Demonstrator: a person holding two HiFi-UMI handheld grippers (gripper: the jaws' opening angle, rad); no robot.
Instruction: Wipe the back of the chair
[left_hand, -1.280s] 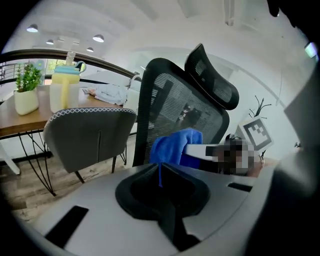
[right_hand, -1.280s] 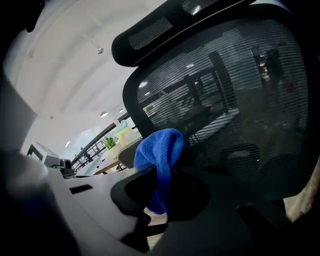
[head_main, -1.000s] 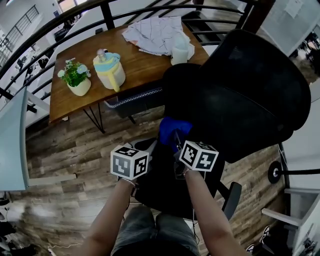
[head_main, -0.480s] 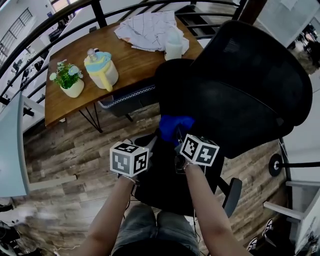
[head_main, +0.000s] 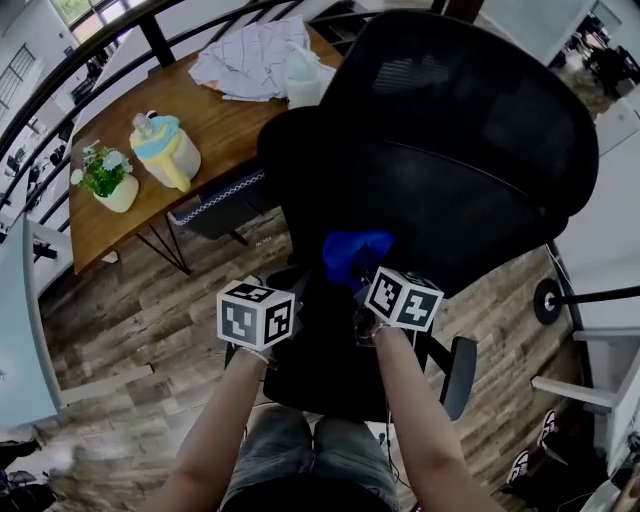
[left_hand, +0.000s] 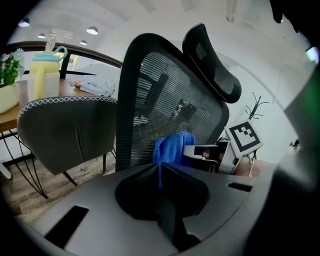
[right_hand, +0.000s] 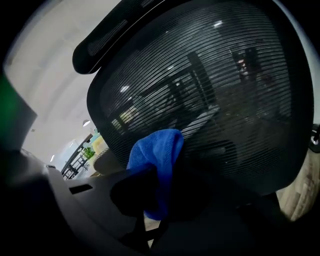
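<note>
The black mesh chair back (head_main: 470, 170) fills the right half of the head view, with its headrest (right_hand: 115, 35) above. My right gripper (head_main: 368, 276) is shut on a blue cloth (head_main: 352, 252) and holds it against the lower mesh. In the right gripper view the cloth (right_hand: 155, 150) bulges out over the right gripper's (right_hand: 159, 200) jaws onto the chair back (right_hand: 225, 90). My left gripper (head_main: 285, 297) hangs just left of it, jaws together with nothing in them. In the left gripper view, the left gripper (left_hand: 160, 172) points at the cloth (left_hand: 172, 147) and the chair back (left_hand: 165, 105).
A wooden table (head_main: 100, 215) stands at the upper left with a potted plant (head_main: 105, 175), a yellow pitcher (head_main: 165, 150), a checked cloth (head_main: 250, 55) and a white cup (head_main: 303, 80). A grey chair (left_hand: 65, 125) is tucked under it. A black railing (head_main: 150, 35) runs behind.
The head view has swung in over the chair, so the mesh back looks larger and the table has slid up-left. My right gripper and the cloth have shifted slightly right on the mesh.
</note>
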